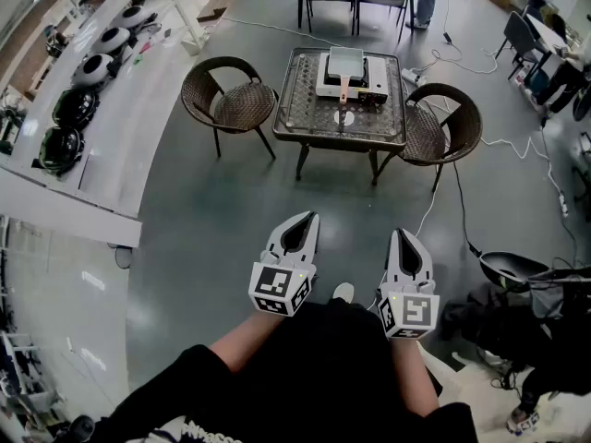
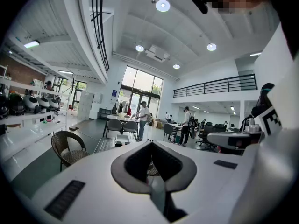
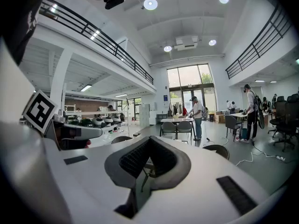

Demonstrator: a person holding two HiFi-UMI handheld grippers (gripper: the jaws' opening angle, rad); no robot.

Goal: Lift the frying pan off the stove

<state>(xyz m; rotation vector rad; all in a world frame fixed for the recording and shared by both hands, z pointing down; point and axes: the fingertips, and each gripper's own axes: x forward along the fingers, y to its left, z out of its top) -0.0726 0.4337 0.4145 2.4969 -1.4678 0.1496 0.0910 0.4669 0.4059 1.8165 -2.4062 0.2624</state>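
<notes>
The left tool (image 1: pixel 298 232) and the right tool (image 1: pixel 406 250) are both pressed together on nothing, held low by the person's waist. Well apart from them, the pale square frying pan (image 1: pixel 346 61) sits on the white portable stove (image 1: pixel 367 83) on the dark glass-topped desk (image 1: pixel 305 118), its tan handle pointing toward the person. A clean lift likely means walking up, spreading one tool and pinching that handle squarely. Brown wicker chairs (image 1: pixel 226 100) flank the desk, and white floor cables (image 1: pixel 434 206) trail beside the path.
</notes>
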